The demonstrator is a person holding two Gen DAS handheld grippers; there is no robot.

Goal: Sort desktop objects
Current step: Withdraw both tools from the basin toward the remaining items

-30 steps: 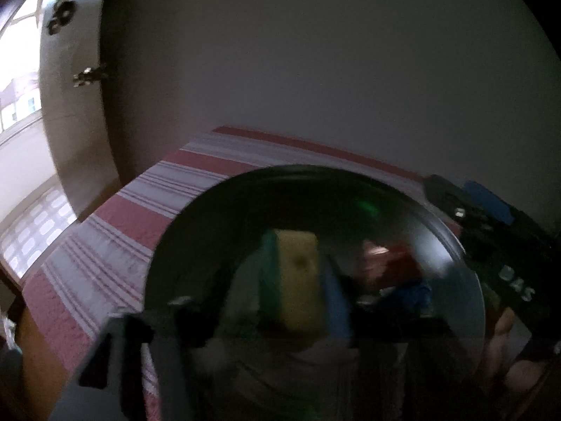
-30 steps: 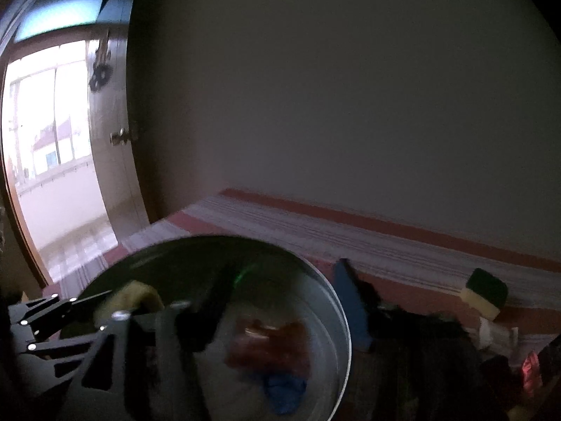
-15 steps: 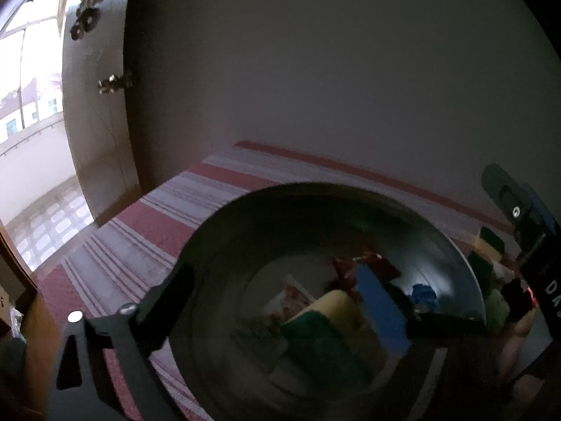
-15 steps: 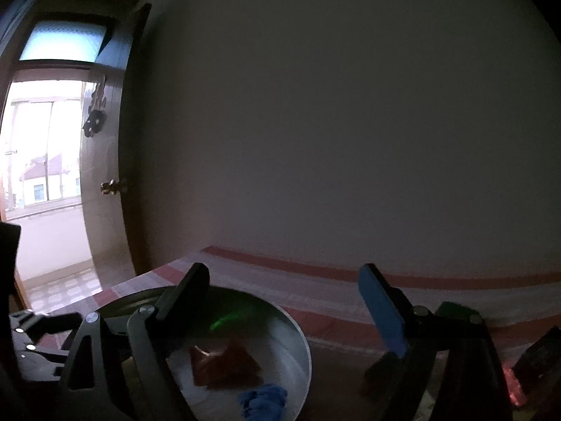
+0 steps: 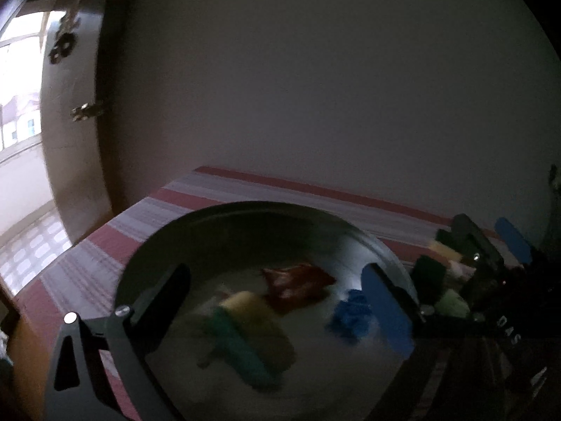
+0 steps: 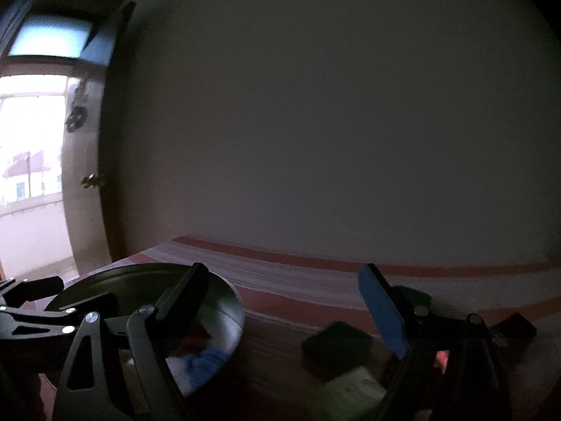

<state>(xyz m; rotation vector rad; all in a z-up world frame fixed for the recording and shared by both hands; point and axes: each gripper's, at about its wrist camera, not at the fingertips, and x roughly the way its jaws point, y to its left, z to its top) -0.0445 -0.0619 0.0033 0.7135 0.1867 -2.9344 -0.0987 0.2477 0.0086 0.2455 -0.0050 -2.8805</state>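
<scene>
Large round metal bowl (image 5: 245,224) on a red-and-white striped cloth (image 5: 217,189), dim and blurred. Inside the bowl: yellow-and-green sponge (image 5: 252,333) toward the near side, red wrapper (image 5: 298,284) behind it, crumpled blue item (image 5: 350,315) to the right. Just right of the bowl's rim, more sponges (image 6: 336,347) on the cloth, dark and pale green. Striped cloth beyond the bowl bare up to the wall.

Left gripper (image 5: 280,305) over the bowl, jaws wide, nothing between them; a second ago closed around the sponge, now lying loose. Right gripper (image 6: 291,298) right of the bowl, also spread wider than before, empty.
</scene>
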